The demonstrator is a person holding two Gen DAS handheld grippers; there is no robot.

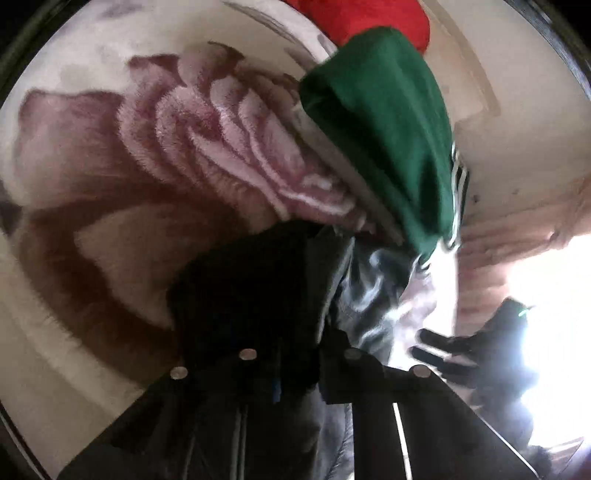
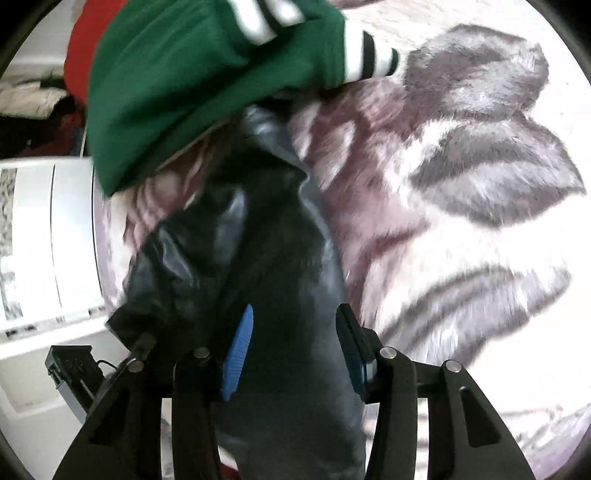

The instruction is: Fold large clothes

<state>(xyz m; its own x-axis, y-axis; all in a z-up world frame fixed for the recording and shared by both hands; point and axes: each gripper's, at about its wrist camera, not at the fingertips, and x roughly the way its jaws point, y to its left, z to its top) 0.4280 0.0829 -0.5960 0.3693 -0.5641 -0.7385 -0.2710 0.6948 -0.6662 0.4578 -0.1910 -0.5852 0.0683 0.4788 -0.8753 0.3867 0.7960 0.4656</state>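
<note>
Over floral blanket (image 2: 461, 177), black jacket (image 2: 258, 240) between right gripper (image 2: 291, 347) jaws.

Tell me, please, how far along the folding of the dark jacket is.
Done: a green garment already lies folded on the floral blanket, with a red one behind it. In hand: the dark jacket, bunched and unfolded; the left gripper is shut on its fabric, while the right gripper stands open with its fingers either side of the cloth. Left: spreading and folding it.
</note>
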